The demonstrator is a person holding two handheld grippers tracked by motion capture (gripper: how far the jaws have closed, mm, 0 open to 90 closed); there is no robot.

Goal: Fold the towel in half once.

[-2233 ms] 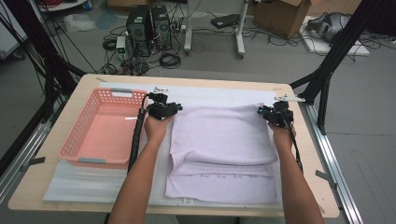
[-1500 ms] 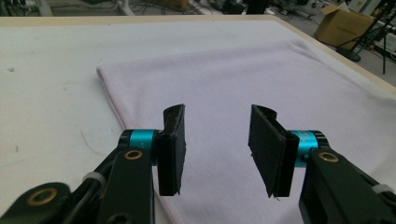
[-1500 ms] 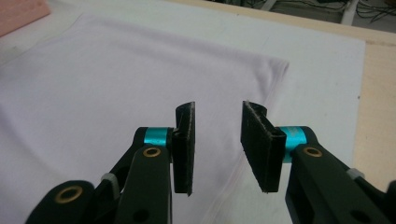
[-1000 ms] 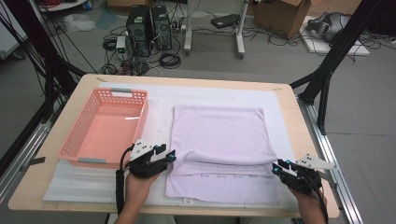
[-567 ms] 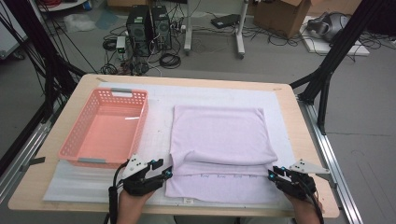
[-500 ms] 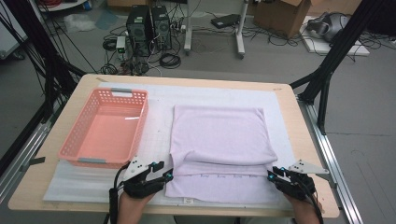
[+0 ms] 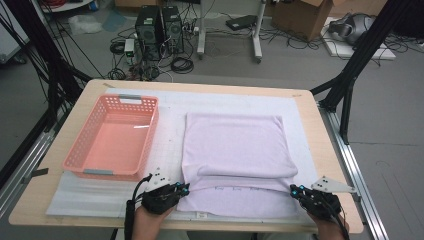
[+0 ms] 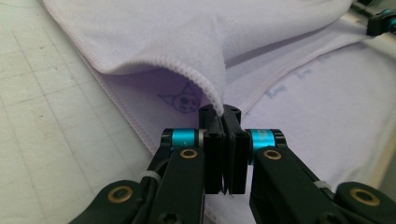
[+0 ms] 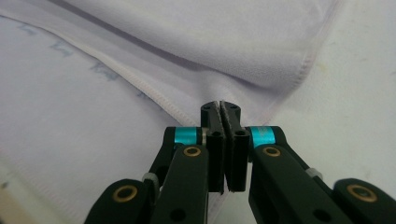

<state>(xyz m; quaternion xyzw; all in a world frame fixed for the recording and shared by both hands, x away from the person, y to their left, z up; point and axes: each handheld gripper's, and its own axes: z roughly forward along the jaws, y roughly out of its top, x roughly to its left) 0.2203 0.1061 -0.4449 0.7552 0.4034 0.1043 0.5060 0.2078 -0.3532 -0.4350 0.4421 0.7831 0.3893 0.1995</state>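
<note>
From above, your left gripper point(image 7: 172, 192) and right gripper point(image 7: 305, 194) sit at the towel's point(image 7: 235, 150) near corners on the table point(image 7: 320, 125), ready to fold. In both gripper views, the jaws have just closed, each pinching a hem.

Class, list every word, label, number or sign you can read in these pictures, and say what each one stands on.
No text can be read for certain.
Pale lilac cloth towel: a row of small blue printed marks along its lower layer, too blurred to read.
Same towel: a small blue cat-like face drawing, a picture with no words.
White gridded mat: ruled lines, no legible numbers.
Pink plastic basket: no label text legible.
</note>
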